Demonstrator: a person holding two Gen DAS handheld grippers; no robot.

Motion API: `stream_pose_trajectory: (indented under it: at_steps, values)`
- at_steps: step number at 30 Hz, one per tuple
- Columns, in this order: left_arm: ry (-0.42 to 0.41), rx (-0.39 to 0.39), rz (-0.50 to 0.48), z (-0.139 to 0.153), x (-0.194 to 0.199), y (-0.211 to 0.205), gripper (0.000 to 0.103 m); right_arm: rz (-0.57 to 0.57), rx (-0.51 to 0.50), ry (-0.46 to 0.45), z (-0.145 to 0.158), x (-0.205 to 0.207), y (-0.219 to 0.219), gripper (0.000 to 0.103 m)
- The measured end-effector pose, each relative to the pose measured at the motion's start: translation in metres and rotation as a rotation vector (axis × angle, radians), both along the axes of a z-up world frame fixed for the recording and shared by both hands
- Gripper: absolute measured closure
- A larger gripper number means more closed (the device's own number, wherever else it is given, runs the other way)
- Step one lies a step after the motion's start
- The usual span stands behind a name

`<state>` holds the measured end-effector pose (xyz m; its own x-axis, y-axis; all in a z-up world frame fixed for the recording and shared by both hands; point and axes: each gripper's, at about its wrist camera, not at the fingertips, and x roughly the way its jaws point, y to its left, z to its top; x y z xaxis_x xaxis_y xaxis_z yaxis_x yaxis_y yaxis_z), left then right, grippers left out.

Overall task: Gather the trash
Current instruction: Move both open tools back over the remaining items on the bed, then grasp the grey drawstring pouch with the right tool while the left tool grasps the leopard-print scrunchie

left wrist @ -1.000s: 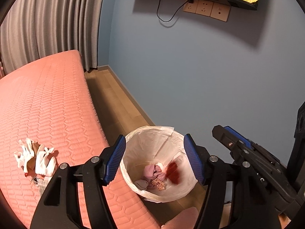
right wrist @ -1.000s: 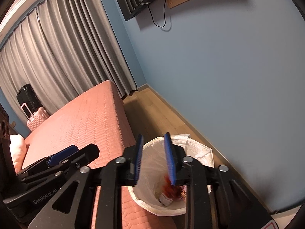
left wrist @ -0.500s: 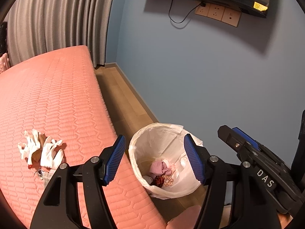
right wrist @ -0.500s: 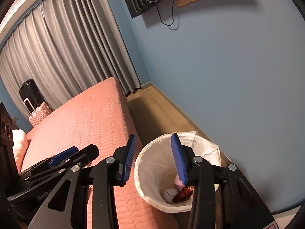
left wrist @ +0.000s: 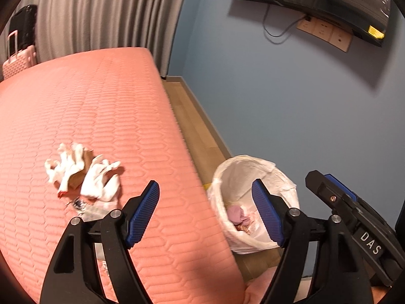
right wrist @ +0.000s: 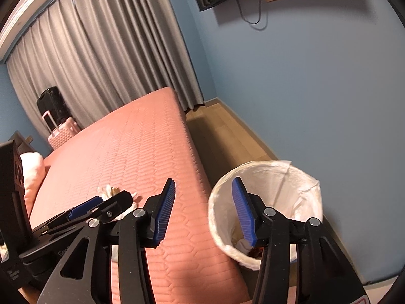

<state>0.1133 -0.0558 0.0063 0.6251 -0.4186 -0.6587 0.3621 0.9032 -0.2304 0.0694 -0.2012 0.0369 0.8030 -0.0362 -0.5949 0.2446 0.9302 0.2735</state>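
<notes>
- Lying on the pink bed point(left wrist: 106, 116), white crumpled trash point(left wrist: 83, 174) is sitting beside small clear scraps point(left wrist: 88, 209).
- Hovering over the bed's edge, the left gripper point(left wrist: 206, 212) is opening its jaws, holding nothing.
- Standing on the floor beside the bed, the lined trash bin point(right wrist: 265, 177) is holding pink waste.
- The right gripper point(right wrist: 203, 212) is opening too, empty, above the bin's rim.

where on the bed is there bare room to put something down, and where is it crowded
The bed is bare across its far half, from the white gloves back to the curtain, and along the edge strip between gloves and trash bin. It is crowded at the near left, where gloves, brown paper and clear wrappers lie together.
</notes>
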Motion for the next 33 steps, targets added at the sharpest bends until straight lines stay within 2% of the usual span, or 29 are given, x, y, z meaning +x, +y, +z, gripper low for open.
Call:
stream_pose_trajectory:
  at_steps: [7, 13, 18, 27, 33]
  values:
    - [0.010, -0.007, 0.062, -0.005, 0.002, 0.033, 0.031, 0.049, -0.012, 0.022, -0.006, 0.004, 0.029, 0.055]
    - [0.031, -0.015, 0.129, -0.016, 0.003, 0.066, 0.031, 0.096, -0.014, 0.050, -0.015, 0.014, 0.058, 0.049]
    - [0.047, 0.027, 0.208, -0.036, -0.002, 0.101, 0.030, 0.149, -0.021, 0.079, -0.026, 0.022, 0.087, 0.044]
    - [0.071, 0.121, 0.310, -0.066, -0.007, 0.163, 0.029, 0.237, 0.019, 0.182, -0.073, 0.040, 0.144, 0.044]
    - [0.116, 0.117, 0.363, -0.084, -0.005, 0.197, 0.028, 0.272, 0.040, 0.242, -0.103, 0.058, 0.169, 0.044]
